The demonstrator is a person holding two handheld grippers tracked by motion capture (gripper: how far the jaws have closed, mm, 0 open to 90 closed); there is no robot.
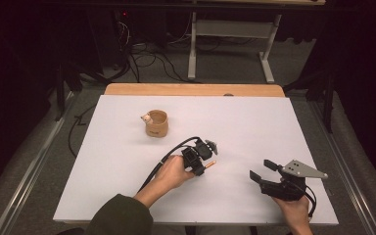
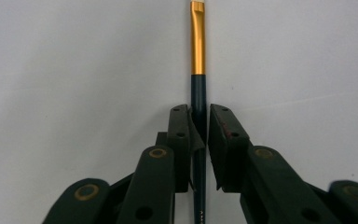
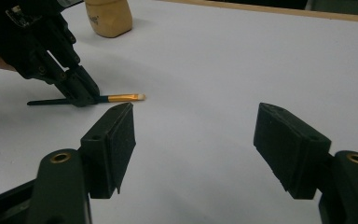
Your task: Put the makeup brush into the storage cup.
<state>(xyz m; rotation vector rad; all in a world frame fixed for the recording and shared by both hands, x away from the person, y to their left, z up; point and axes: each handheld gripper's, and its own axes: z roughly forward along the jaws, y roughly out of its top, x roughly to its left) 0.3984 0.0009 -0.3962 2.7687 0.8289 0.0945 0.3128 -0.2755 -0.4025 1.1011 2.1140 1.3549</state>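
We had the left gripper [image 1: 201,159] down at the middle of the white surface [image 1: 254,127], its jaws drawn in narrow around the dark handle of a small brush [image 2: 198,84]. In the left gripper view the handle ran straight up between the two pads, with the gold ferrule and its pale tip reaching out past them. Whether the pads were already pressing the handle or only just beside it we could not tell for certain, though the gap looked all but gone.

In the right gripper view the brush [image 3: 116,98] lay flat on the surface, and nothing showed it lifted. So we judged the reach as done and the grasp as at or near its finish, with the lift not yet made.

The right gripper [image 1: 269,177] waited well apart to the right, its jaws spread wide and holding nothing.

The tan wooden cup [image 1: 156,123] stood upright farther back and to the left, with some small pale thing at its rim that we could not make out. If the brush was meant for that cup, we reckoned the carrying over and the placing inside were all left to do.
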